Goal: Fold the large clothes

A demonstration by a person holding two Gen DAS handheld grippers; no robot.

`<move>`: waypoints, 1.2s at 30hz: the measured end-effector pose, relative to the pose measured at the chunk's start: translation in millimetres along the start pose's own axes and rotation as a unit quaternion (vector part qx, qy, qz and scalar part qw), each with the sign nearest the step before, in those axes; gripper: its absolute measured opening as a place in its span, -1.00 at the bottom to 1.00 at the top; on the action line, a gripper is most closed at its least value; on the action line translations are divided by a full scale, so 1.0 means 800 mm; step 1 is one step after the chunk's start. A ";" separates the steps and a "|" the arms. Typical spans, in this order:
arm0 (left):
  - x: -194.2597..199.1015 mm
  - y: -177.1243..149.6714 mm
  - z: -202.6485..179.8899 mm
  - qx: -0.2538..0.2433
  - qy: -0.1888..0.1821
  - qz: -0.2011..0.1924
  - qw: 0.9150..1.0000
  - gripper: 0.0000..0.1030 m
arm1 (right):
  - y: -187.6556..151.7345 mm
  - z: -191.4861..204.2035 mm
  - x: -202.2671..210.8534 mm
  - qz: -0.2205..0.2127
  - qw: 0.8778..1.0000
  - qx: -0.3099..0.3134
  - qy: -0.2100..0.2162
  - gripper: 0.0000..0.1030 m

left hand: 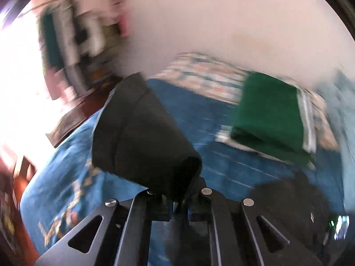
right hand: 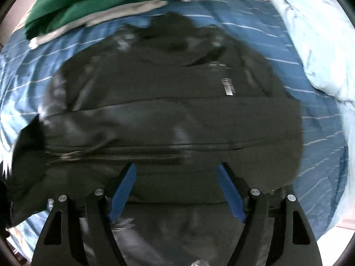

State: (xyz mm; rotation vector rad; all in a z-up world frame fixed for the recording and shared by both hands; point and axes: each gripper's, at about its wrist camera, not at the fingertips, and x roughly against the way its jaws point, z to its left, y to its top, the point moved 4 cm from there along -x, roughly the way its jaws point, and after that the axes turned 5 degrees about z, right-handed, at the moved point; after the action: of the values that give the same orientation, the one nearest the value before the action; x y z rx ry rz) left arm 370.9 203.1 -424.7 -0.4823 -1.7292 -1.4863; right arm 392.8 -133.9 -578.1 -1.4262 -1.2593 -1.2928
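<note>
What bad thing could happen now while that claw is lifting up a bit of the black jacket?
1. The left gripper pinches only a small end of the black jacket, so the cloth might slip out.
2. The right gripper is open above the jacket and holds nothing, so the rest might drag or bunch on the blue striped sheet.
3. The folded green garment lies nearby; swinging cloth could knock it.

Blue striped bedsheet (right hand: 315, 102) (pale quilt (right hand: 315, 35) beside)
</note>
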 end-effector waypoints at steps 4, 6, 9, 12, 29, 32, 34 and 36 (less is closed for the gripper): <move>0.011 -0.012 -0.122 -0.094 -0.068 0.010 0.993 -0.92 | 0.003 -0.055 -0.006 -0.004 1.000 -0.030 0.006 0.58; 0.012 -0.022 -0.181 -0.132 -0.101 0.022 0.986 -0.92 | 0.003 -0.095 -0.012 0.003 0.998 -0.061 0.018 0.58; 0.013 -0.056 -0.290 -0.187 -0.154 0.059 0.969 -0.92 | -0.007 -0.160 -0.024 0.016 0.993 -0.117 0.025 0.58; 0.010 -0.098 -0.372 -0.225 -0.193 0.099 0.950 -0.92 | -0.028 -0.246 -0.039 0.030 0.982 -0.182 0.031 0.58; -0.003 -0.177 -0.469 -0.229 -0.198 0.193 0.933 1.00 | -0.119 -0.461 -0.084 0.056 0.939 -0.303 0.150 0.59; 0.001 -0.164 -0.440 -0.209 -0.161 0.201 0.943 1.00 | -0.113 -0.456 -0.081 0.054 0.939 -0.285 0.185 0.60; 0.002 -0.158 -0.401 -0.188 -0.142 0.208 0.949 1.00 | -0.110 -0.444 -0.078 0.062 0.941 -0.259 0.211 0.60; 0.007 -0.159 -0.341 -0.165 -0.106 0.214 0.957 1.00 | -0.118 -0.414 -0.074 0.079 0.939 -0.231 0.242 0.60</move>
State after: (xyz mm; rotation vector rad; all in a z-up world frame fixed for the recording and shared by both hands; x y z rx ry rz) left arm 361.9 -87.8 -502.7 -1.1524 -1.4092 -1.4383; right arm 244.4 -450.0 -594.6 -1.3614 -0.5204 -1.7635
